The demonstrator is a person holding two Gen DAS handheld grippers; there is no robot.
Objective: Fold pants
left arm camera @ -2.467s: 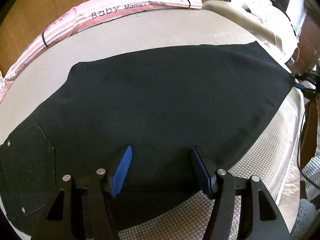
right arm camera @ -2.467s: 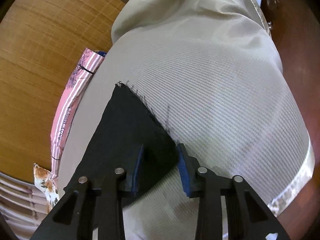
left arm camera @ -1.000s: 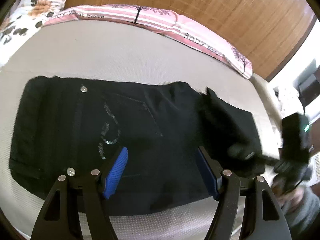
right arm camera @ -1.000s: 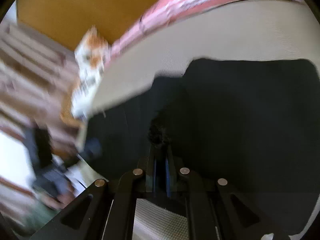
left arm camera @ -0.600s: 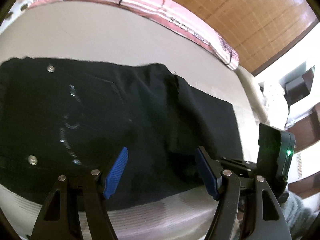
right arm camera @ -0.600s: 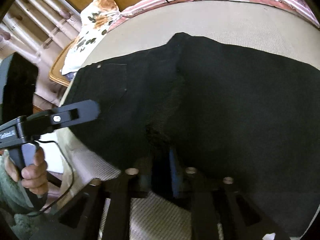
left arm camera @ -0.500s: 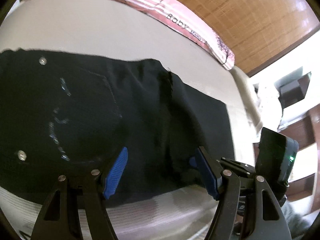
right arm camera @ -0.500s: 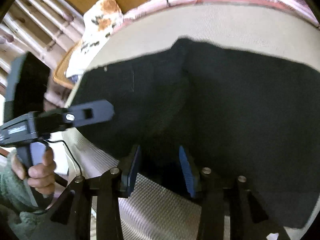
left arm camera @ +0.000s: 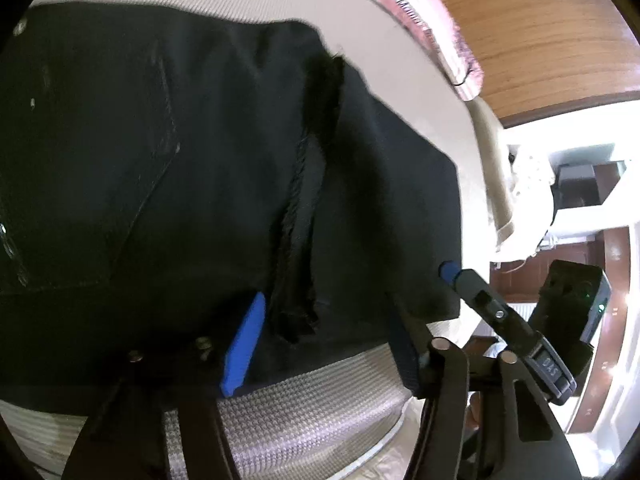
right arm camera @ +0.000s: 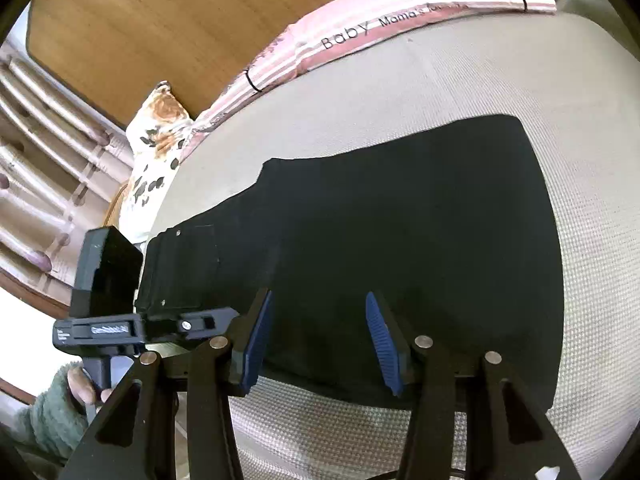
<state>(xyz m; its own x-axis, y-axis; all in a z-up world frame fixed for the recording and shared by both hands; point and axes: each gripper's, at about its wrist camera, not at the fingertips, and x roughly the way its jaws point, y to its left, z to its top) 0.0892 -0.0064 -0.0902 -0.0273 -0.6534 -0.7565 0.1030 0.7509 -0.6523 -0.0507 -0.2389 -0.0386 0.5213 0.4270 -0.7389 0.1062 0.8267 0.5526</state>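
Pants [right arm camera: 400, 240]: lying folded, long axis running left-right across both grippers. Left gripper [left arm camera: 320, 344] hovering spread over the frayed hem, nearer; right gripper [right arm camera: 320, 340] released, empty.

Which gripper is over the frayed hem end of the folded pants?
The left gripper: the frayed hem lies between its open fingers. The right gripper faces smooth fabric.

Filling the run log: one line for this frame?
pants: folded once on bed | left gripper: open | right gripper: open
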